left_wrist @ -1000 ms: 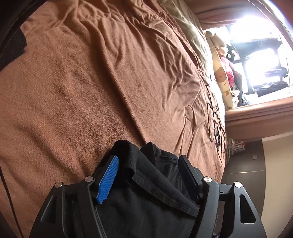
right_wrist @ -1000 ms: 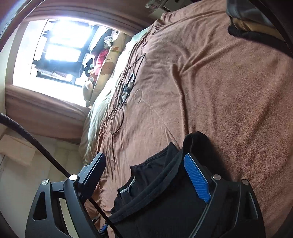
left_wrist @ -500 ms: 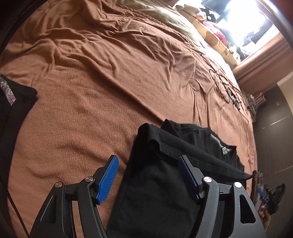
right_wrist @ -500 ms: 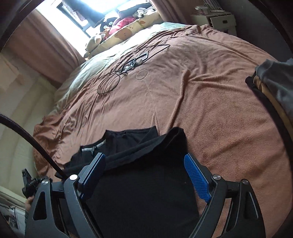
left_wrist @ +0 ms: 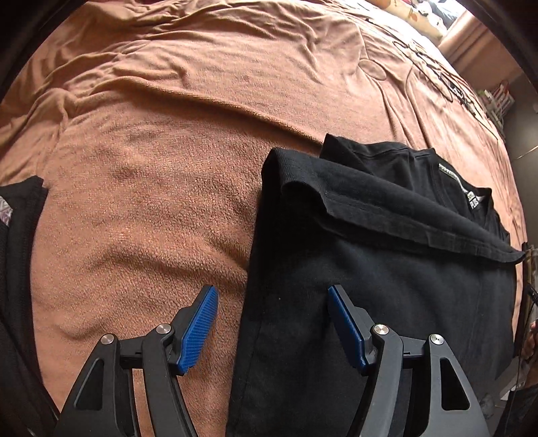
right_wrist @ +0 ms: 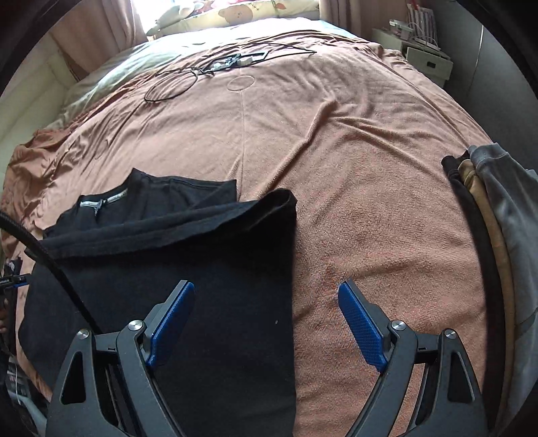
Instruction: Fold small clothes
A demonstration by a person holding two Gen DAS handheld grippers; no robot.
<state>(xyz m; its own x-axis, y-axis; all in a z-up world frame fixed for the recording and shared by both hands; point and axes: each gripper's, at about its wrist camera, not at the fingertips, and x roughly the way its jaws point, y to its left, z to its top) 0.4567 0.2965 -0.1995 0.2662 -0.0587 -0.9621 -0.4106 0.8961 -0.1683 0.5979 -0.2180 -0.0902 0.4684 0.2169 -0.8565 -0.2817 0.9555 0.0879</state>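
On the bed (left_wrist: 151, 168), under a rust-brown fleecy blanket (right_wrist: 353, 168), nubby near me and creased into long ridges farther off, lies the black T-shirt (left_wrist: 386, 269). It is soft matte knit, folded into a long rectangle; a stitched hem edge crosses it on a slant, and beyond that the collar with its small white-lettered label (left_wrist: 475, 201) lies flat on the blanket. My left hand-held gripper (left_wrist: 272, 319) hangs over the shirt's left edge with its jaws apart and holding nothing: one ribbed blue pad (left_wrist: 198, 326) over bare blanket, the other over black cloth. My right hand-held gripper (right_wrist: 265, 322) straddles the shirt's right edge the same way, jaws wide and empty, left pad over cloth, right pad over blanket. A black cable (right_wrist: 50, 262) runs in from the left across the right wrist view. At the right edge of the bed sits a pile of clothes (right_wrist: 497, 218): grey on top, tan below, black at the bottom. At the left edge of the left wrist view lies another dark garment (left_wrist: 20, 235) with a patterned patch. Toward the head of the bed a thin black cord loop (right_wrist: 171, 84) and small devices rest on the blanket, then a bear-print pillow (right_wrist: 235, 13) by a bright window with curtains. A pale bedside cabinet (right_wrist: 427, 60) stands to the right.
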